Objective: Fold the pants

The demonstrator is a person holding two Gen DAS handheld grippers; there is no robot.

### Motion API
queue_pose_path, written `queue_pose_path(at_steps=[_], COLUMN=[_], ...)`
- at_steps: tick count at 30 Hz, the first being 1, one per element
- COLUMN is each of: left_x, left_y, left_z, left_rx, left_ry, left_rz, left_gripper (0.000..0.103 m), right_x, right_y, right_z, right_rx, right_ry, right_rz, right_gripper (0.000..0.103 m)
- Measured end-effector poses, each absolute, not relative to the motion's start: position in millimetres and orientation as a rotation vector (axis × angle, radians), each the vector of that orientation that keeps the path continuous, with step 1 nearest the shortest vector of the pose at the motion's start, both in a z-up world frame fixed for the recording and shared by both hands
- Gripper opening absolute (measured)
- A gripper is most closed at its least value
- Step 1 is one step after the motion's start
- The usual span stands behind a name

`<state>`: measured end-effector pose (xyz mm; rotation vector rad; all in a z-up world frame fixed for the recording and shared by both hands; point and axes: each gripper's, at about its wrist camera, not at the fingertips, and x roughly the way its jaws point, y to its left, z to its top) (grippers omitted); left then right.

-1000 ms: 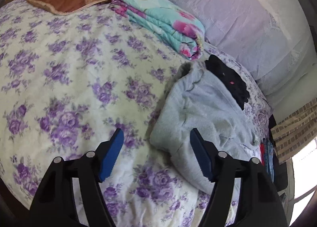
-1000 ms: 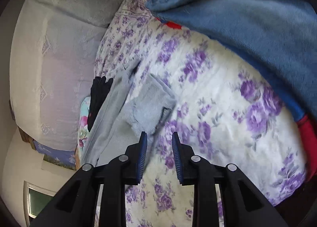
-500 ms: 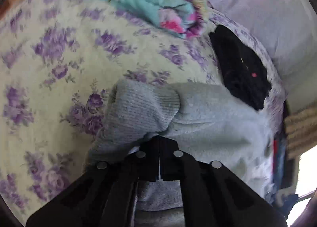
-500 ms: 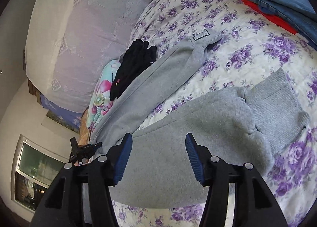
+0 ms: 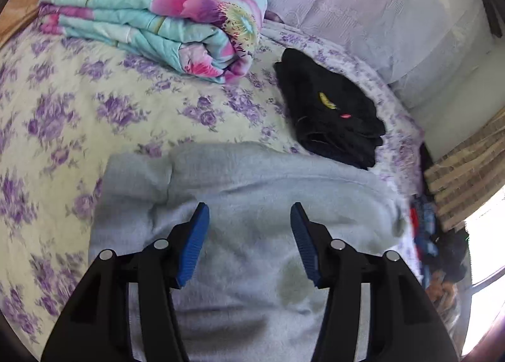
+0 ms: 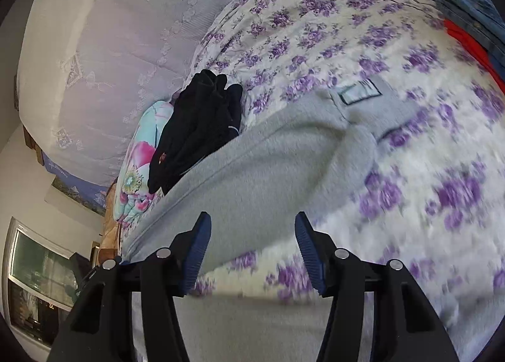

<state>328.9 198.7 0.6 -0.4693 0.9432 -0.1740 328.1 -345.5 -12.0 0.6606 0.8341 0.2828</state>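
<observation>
left wrist: close above grey pants [image 5: 252,191], facing down | right wrist: same | shared: black garment [image 6: 195,128]

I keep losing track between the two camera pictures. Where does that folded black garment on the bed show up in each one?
Left wrist view: the black garment lies upper right of centre, beyond the grey pants.
Right wrist view: the black garment sits left of centre, against the grey pants' far edge.
Shared landmark: the flowered turquoise quilt, folded right beside it.

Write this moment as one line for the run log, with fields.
task: fold pants | left gripper: open, jaws just opened, over grey pants | right gripper: open, jaws just narrowed, nothing held | pants: on floral bedsheet
</observation>
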Motion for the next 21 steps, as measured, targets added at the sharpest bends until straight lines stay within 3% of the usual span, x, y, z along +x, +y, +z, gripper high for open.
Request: queue_pose_path(at_steps=[3,5,7,9,11,16,19,21], left_x=[355,373,388,399,407,399,383,386], left_y=[204,215,225,231,233,222,210,201], left_z=[-17,-31,-41,-44,-44,-23,-5,-3], left_rx=[-0.462,-0.489,-0.516,-0.542,-0.535,-0.511,-0.49,-0.48], left_ry=[0.993,1.019,1.035,1.037,1.04,0.985,0.926,0.935], left_rz=[-0.099,-0.059,-0.037,-0.035,-0.019,-0.076,-0.134,-0.157], left_gripper=[0.05,0.036,0.031,0.031,0.031,0.038,0.052,0.054], right_x=[372,398,417,435,440,417,411,419], right_y=[-337,-339,-352,-365,-370,-355,-342,-330], right_z=[-21,-34,-49,-66,-68,-28,-16,-20], right_rx=[0.681,0.697,0.72,0.759,0.784,0.676,0.635,0.61], right_ry=[0.872,0.908,0.93,0.974,0.987,0.901,0.893,0.917], right_rz=[0.287,0.263,0.178,0.15,0.154,0.217,0.247,0.26], right_gripper=[0.043,0.043,0.041,0.017,0.012,0.018,0.037,0.039])
